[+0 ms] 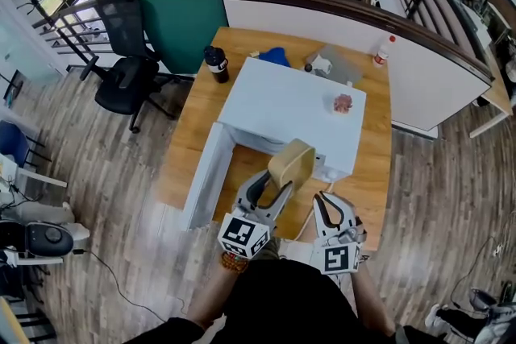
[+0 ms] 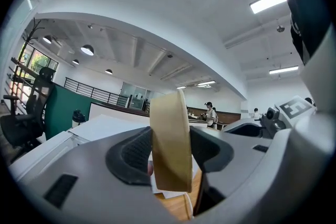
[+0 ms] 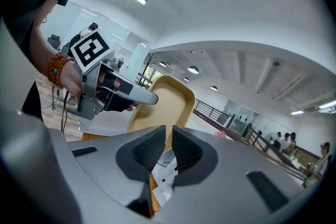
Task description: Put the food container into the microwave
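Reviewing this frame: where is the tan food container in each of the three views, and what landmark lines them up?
Head view: food container at centre, tipped on edge in front of the white microwave.
Left gripper view: centre, edge-on between the jaws.
Right gripper view: just left of centre, above the jaws.
Shared landmark: the left gripper, clamped on the container in every view.

Tan food container (image 1: 291,163) upright before open white microwave (image 1: 290,105).

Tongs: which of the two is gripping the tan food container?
The left tongs: they clamp the food container from both sides. The right tongs stand slightly apart with nothing between them, clear of the container.
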Available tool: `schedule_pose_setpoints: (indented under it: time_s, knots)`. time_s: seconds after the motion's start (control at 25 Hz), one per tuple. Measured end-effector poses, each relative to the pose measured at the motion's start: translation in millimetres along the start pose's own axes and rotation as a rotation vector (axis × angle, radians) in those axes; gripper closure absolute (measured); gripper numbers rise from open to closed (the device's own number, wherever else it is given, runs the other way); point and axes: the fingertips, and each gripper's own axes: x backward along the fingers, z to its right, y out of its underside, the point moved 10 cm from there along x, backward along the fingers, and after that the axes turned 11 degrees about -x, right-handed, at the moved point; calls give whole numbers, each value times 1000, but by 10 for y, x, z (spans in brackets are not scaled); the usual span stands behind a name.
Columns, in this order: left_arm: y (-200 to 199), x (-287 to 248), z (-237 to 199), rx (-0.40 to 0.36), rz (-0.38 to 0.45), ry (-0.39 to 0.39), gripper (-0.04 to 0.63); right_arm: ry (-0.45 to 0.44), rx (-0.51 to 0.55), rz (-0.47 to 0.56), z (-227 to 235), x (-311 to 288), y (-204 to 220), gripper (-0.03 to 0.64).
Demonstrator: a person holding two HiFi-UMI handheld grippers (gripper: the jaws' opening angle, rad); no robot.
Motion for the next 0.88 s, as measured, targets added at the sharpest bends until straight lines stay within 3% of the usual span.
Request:
schedule_pose_setpoints:
  time_s: [0.28, 0.56, 0.88]
  knots:
    - [-28, -82, -263, 27, 20, 49, 354, 9, -22, -8, 73, -455, -251, 577]
    - [180, -198, -567, 39, -37, 46, 354, 53, -123, 61, 106, -744, -468, 580]
    - [215, -168, -687, 60, 50, 62, 356, 3, -99, 26, 159, -991, -321, 574]
